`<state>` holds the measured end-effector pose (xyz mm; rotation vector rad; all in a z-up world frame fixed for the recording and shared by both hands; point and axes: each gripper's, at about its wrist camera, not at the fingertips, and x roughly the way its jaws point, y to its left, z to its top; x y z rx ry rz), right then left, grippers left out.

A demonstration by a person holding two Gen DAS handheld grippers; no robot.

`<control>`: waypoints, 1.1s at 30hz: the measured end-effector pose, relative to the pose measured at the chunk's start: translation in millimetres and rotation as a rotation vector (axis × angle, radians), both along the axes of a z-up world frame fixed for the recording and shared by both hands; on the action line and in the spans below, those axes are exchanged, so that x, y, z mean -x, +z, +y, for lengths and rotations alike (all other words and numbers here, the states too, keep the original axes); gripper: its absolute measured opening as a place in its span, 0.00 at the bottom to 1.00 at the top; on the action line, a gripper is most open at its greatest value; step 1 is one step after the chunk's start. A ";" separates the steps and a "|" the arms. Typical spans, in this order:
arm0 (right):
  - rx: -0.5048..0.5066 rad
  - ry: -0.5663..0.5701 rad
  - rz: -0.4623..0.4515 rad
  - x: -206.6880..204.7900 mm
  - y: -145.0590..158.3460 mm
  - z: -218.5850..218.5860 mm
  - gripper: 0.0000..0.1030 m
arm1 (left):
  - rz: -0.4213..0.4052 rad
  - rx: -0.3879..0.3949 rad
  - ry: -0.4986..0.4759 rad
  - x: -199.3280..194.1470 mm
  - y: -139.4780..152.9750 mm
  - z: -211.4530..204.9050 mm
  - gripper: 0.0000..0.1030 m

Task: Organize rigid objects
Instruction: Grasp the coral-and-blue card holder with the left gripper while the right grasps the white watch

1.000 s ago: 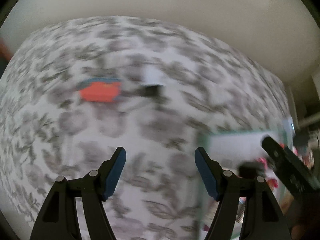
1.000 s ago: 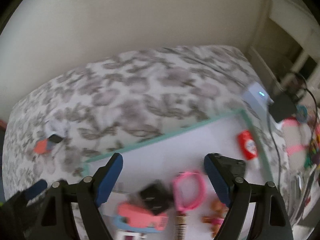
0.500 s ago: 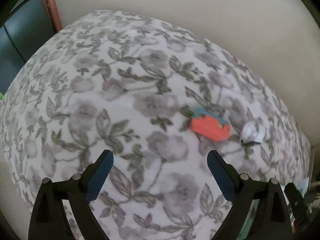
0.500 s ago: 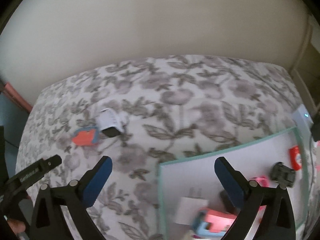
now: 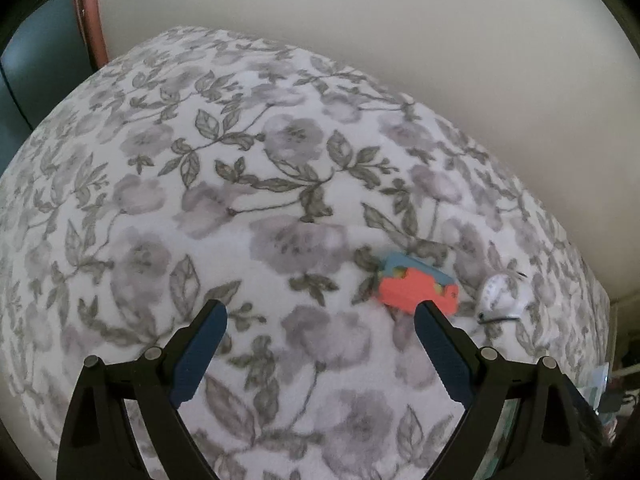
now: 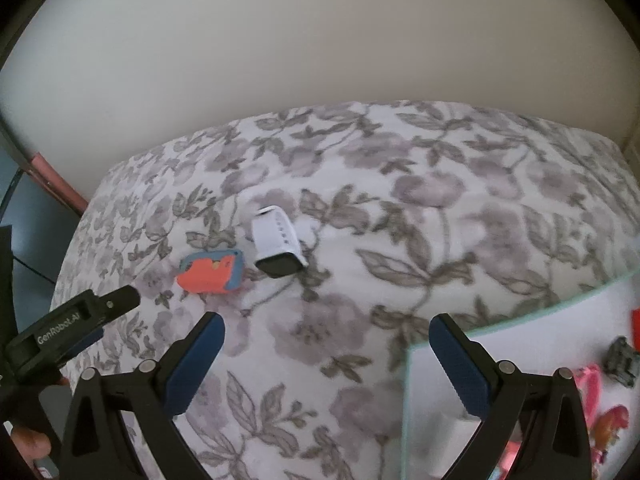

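An orange-and-blue toy (image 5: 416, 287) (image 6: 212, 272) lies on the floral cloth. Right beside it rests a white-and-black watch-like gadget (image 6: 276, 242) (image 5: 502, 295). My left gripper (image 5: 320, 316) hangs open over the cloth, its right fingertip (image 5: 426, 314) just in front of the toy, nothing between the jaws. My right gripper (image 6: 326, 324) is open too, over bare cloth nearer than both objects. In the right wrist view the left gripper's finger (image 6: 96, 308) pokes in from the left, close to the toy.
A white tray with a teal rim (image 6: 520, 344) sits at the right, holding a small dark toy (image 6: 622, 360), a red item (image 6: 636, 326) and pink pieces (image 6: 592, 380). A plain wall (image 6: 320, 40) backs the table. A pinkish post (image 5: 90, 20) stands at far left.
Both grippers swung left, away from the tray and towards the orange toy and white gadget, and their jaws spread wider. The tray has slid to the right edge of the right view.
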<state>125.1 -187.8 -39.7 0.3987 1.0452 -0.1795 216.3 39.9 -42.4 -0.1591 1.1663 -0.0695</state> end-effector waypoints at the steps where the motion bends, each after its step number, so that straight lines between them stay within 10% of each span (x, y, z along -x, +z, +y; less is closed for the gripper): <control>1: -0.003 0.005 -0.003 -4.7 -1.8 1.1 1.00 | 0.014 0.018 0.006 -3.9 -5.0 1.7 0.92; 10: -0.059 0.029 -0.038 -50.2 -11.5 -2.5 0.99 | -0.030 0.050 -0.194 -18.1 -23.2 -27.6 0.92; 26: -0.076 0.098 -0.033 -82.5 -30.6 6.5 0.52 | -0.056 -0.001 -0.362 -20.0 -44.8 -77.0 0.91; 33: -0.075 0.113 -0.035 -83.6 -33.1 7.9 0.33 | -0.067 -0.006 -0.361 -22.1 -43.2 -77.8 0.70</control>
